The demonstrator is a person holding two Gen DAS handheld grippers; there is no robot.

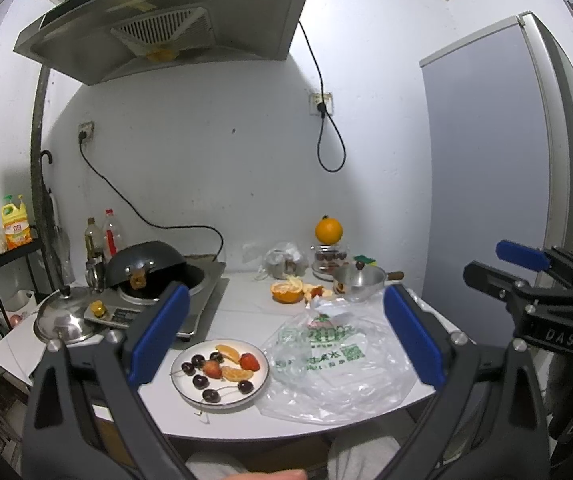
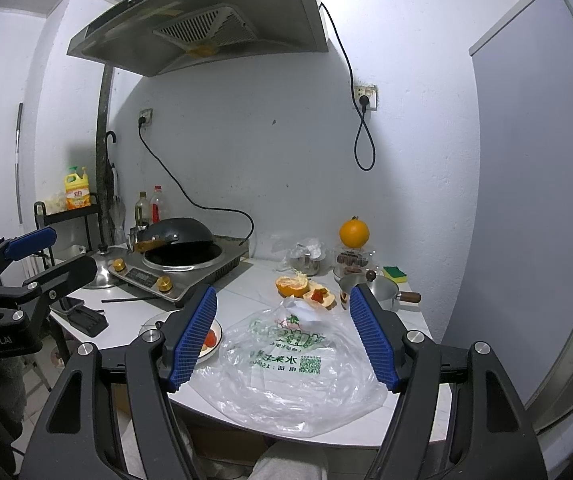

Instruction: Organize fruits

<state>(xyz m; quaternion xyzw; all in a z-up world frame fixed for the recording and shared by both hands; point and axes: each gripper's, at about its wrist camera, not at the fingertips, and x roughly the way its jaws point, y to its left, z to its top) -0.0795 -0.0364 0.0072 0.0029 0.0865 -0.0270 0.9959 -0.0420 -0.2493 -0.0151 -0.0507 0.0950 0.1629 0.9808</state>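
A white plate (image 1: 260,385) near the counter's front edge holds dark cherries (image 1: 200,381), strawberries (image 1: 249,361) and orange segments (image 1: 237,374). In the right wrist view only a sliver of that plate (image 2: 215,346) shows behind the left finger. A whole orange (image 1: 328,230) (image 2: 353,233) sits on a glass jar at the back. A peeled orange half (image 1: 286,293) (image 2: 292,286) lies on the counter beside peel scraps. My left gripper (image 1: 286,328) hangs open in front of the plate, holding nothing. My right gripper (image 2: 282,332) is open over the plastic bag (image 2: 298,368) (image 1: 334,364), also empty.
An induction cooker with a tilted black wok (image 1: 146,266) fills the left of the counter, a steel lid (image 1: 64,316) beside it. A small steel saucepan (image 1: 358,282) (image 2: 378,290) and a green sponge (image 2: 394,273) sit at back right. A fridge (image 1: 494,160) stands to the right.
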